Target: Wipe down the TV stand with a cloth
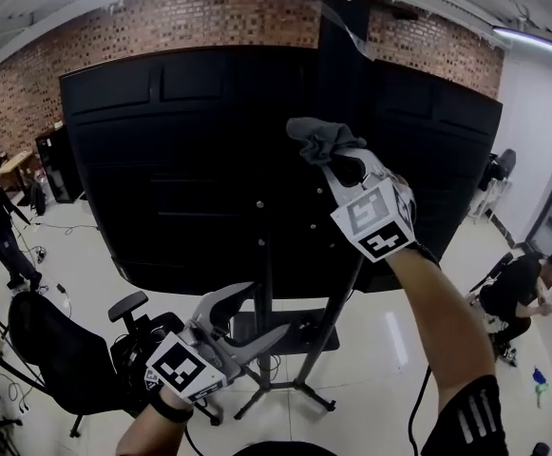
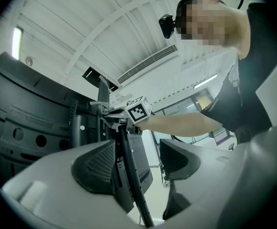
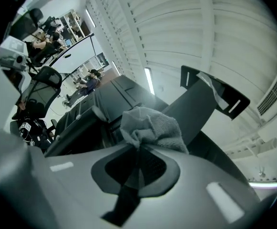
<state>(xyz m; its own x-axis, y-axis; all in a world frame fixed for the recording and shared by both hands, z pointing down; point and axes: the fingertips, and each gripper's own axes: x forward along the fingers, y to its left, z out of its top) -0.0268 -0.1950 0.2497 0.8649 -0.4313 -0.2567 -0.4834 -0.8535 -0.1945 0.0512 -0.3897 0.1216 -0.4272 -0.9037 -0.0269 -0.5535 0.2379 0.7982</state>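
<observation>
Within the right hand-held gripper [image 3: 137, 149] bunches crumpled, nubby cloth [image 3: 152, 128].

The person wears a black short-sleeved top [image 1: 472, 414] with white stripes on the sleeve, and what looks like a black wristband [image 1: 166, 409] on the left arm. The pale grey plastic left gripper [image 1: 261, 310] and its matching right gripper [image 1: 333, 160] each carry a white cube with black square markers. A small black head camera [image 2: 166, 26] sits above the brow.
</observation>
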